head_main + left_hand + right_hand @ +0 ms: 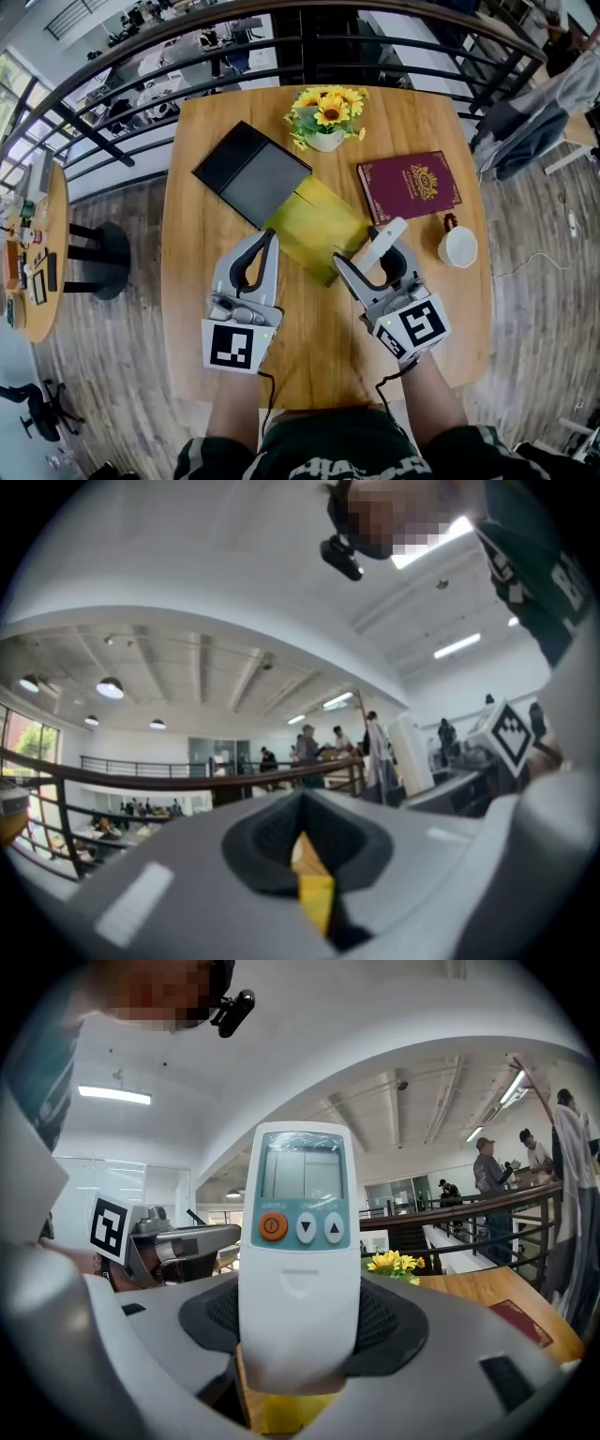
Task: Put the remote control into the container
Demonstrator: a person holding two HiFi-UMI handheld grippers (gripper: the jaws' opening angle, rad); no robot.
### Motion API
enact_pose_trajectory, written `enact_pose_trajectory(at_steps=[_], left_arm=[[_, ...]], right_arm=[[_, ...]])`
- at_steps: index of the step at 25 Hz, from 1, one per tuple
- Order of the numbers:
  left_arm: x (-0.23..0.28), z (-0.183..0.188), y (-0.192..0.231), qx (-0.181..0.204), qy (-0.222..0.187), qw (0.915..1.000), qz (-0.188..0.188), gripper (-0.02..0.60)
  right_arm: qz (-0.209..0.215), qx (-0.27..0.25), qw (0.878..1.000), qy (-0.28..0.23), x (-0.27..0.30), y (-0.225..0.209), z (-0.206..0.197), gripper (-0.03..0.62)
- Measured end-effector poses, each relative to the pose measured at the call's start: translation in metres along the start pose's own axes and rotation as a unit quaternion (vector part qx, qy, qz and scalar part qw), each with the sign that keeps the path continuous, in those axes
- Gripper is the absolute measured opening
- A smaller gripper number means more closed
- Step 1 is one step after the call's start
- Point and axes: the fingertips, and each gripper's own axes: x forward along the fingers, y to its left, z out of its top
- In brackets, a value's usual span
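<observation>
Person at the near edge of the wooden table (323,337), a gripper in each hand, both pointing away across the top; R gripper (375,255) is pinching the remote control (300,1260) by its lower end, pads on either side of the white body, so the screen, the orange button and the two arrow keys stick out beyond the jaws; remote is held in the gripper, angled toward the far right, just beside the near-right corner of the yellow container (314,225) and not in it; L gripper (269,234) has its jaws pressed together at the tips w/ nothing btwn them, only a sliver of wood and yellow showing through lower down; it sits just off the container's near-left edge; container lies mid-table, skewed to the table edges; behind it on the left, touching or slightly overlapping its far corner, a flat black-and-grey case (251,172); far centre, yellow flowers (326,108) in a white pot (325,141); to the right a maroon book (409,185) w/ gold print, lying flat; near that a white cup (458,247), apart from the remote; dark railing (187,47) runs past the far side of the table.
</observation>
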Motion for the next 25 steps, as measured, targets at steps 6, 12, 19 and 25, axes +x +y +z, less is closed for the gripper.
enact_pose_trajectory(at_steps=[6,12,19,25], left_arm=[[0.011,-0.028,0.023,-0.008,0.007,0.9999,0.007,-0.006],[0.022,-0.057,0.031,-0.021,0.008,0.9997,-0.003,-0.005],[0.032,-0.081,0.036,-0.029,0.010,0.9995,-0.003,-0.005],[0.044,-0.100,0.037,-0.044,0.015,0.9988,-0.013,-0.005]], right_arm=[[0.004,0.013,1.000,0.024,0.030,-0.002,-0.027,0.285],[0.010,0.029,0.999,0.043,0.055,-0.002,-0.057,0.284],[0.007,0.020,0.998,0.062,0.076,-0.009,-0.078,0.284],[0.001,0.016,0.995,0.102,0.096,-0.021,-0.107,0.284]])
